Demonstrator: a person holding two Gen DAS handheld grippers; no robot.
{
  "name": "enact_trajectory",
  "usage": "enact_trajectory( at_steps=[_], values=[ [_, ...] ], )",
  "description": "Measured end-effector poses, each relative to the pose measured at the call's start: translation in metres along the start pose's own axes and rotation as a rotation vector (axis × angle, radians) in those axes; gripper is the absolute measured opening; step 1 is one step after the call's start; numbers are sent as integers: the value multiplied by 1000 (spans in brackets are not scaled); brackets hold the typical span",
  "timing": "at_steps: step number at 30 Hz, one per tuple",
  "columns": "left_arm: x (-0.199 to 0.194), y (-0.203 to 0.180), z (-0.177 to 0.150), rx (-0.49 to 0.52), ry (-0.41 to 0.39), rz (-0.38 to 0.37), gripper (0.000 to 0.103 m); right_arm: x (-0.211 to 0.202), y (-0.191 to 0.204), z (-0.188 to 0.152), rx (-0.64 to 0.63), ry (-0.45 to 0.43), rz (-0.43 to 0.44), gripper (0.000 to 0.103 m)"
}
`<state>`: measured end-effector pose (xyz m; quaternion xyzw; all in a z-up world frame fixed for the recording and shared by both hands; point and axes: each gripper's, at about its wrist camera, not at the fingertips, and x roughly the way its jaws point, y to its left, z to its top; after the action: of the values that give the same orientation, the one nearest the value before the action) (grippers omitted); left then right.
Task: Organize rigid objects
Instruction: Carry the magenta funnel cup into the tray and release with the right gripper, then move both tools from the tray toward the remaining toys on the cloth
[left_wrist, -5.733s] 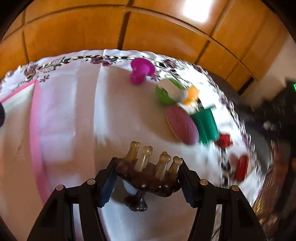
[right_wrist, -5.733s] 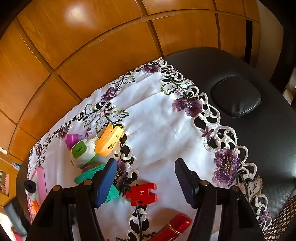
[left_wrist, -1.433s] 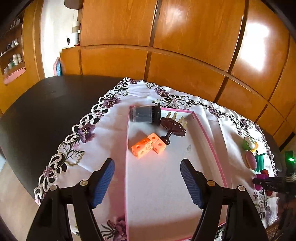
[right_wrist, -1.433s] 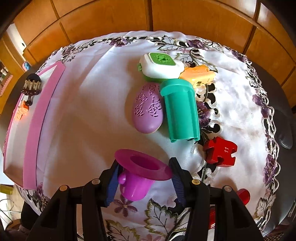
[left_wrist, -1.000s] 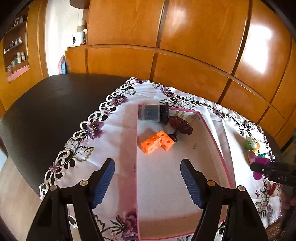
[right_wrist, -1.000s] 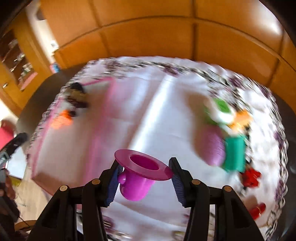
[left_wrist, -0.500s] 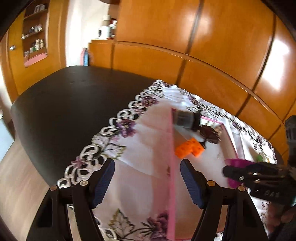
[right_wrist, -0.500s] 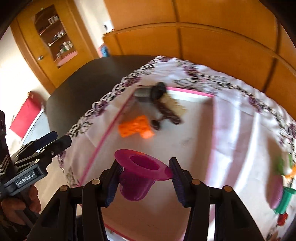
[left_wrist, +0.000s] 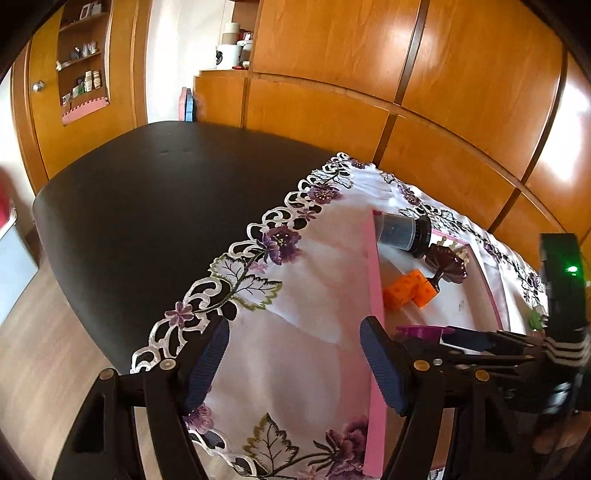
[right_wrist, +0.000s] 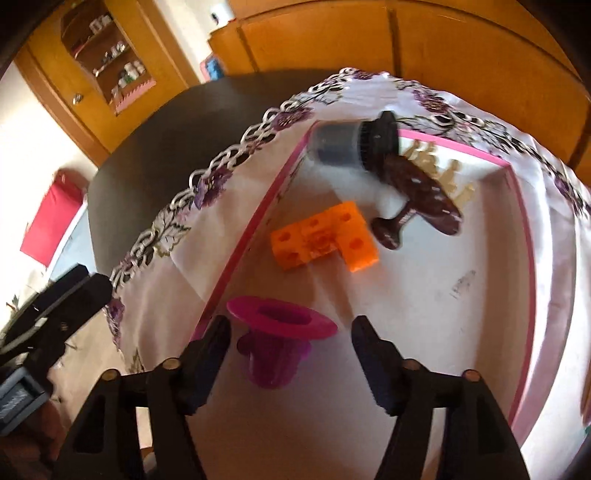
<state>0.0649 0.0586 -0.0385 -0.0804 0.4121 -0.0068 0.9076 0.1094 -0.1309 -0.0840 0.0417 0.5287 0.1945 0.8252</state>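
Right gripper (right_wrist: 290, 339), jaws released, straddles the magenta cup (right_wrist: 280, 345) by the tray's (right_wrist: 532, 295) left rim; left gripper (left_wrist: 295, 363) gapes empty.

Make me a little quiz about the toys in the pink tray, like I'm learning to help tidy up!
1. True or false: the right gripper is squeezing the magenta cup.
2. Which toy lies nearest the magenta cup in the pink tray: A) orange block, B) dark brush, C) grey jar?
3. Fill in: the left gripper holds ____.

Key
1. False: its jaws stand open on either side of the cup.
2. A.
3. Nothing; it is open over the flowered tablecloth.
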Motion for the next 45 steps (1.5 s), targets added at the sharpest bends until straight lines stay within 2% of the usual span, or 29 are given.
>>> enact_trajectory(
  at_steps=[4, 16, 27, 36, 45],
  values=[
    [-5, -5, 0, 11, -15, -7, 74, -20, -8, -8, 39, -41, 6, 76],
    [-18, -26, -4, 63, -30, -33, 74, -74, -27, -28, 71, -160, -72, 76],
    [-28, -51, -9, 132, -40, -61, 74, -107, -47, -47, 94, -218, -130, 76],
    [-32, -71, -12, 182, -42, -78, 74, -137, -88, -66, 182, -267, -181, 76],
    [-35, -97, -14, 243, -39, -107, 74, -175, -141, -92, 269, -301, -294, 76]
  ],
)
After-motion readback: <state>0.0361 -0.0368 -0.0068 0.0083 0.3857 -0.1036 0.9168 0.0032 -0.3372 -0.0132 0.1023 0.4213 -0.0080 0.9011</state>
